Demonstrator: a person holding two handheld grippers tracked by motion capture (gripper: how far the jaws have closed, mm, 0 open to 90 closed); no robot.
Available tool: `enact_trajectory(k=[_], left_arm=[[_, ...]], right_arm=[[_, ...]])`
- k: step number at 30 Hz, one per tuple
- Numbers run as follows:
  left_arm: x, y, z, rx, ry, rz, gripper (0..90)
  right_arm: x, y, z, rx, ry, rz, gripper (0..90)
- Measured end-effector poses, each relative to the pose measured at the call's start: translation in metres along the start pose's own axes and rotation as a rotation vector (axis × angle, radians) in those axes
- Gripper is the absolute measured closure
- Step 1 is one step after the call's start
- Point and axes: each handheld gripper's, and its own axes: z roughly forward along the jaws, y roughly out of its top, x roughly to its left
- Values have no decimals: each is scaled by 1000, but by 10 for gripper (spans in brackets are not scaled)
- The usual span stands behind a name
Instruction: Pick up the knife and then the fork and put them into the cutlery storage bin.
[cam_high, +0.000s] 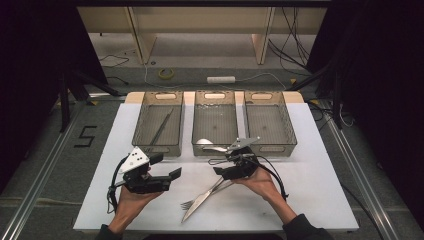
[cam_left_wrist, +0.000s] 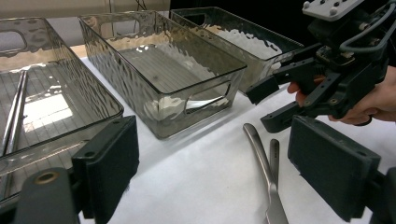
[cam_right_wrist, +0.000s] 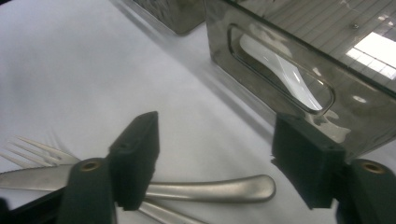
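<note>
a: where is the knife (cam_high: 200, 201)?
b: it lies on the white counter (cam_high: 310, 190), crossed with a fork (cam_high: 189, 203).
a: and the right tongs (cam_high: 226, 172)?
b: open, right over the knife's handle, not touching.
a: left tongs (cam_high: 172, 177)?
b: open, holding nothing.

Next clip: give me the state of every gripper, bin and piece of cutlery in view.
Left hand-held gripper: open, empty.
Right hand-held gripper: open over knife handle.
Knife: flat on table, crossing fork.
Fork: flat on table.
Left bin: holds chopsticks.
Middle bin: holds spoon.
Right bin: empty.
</note>
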Motion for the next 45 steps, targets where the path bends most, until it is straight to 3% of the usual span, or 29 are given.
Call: enact_trajectory(k=[11, 18, 26, 45], left_arm=[[-1, 0, -1, -3, 2, 7, 162], [-3, -1, -2, 5, -2, 21, 162], [-3, -1, -2, 7, -3, 22, 162], [-3, -2, -2, 5, -3, 21, 162]], right_arm=[[-7, -3, 12, 21, -6, -11, 742], [-8, -5, 25, 89, -19, -33, 896], [-8, -9, 37, 173, -50, -77, 900], [-8, -9, 31, 233, -25, -43, 900]])
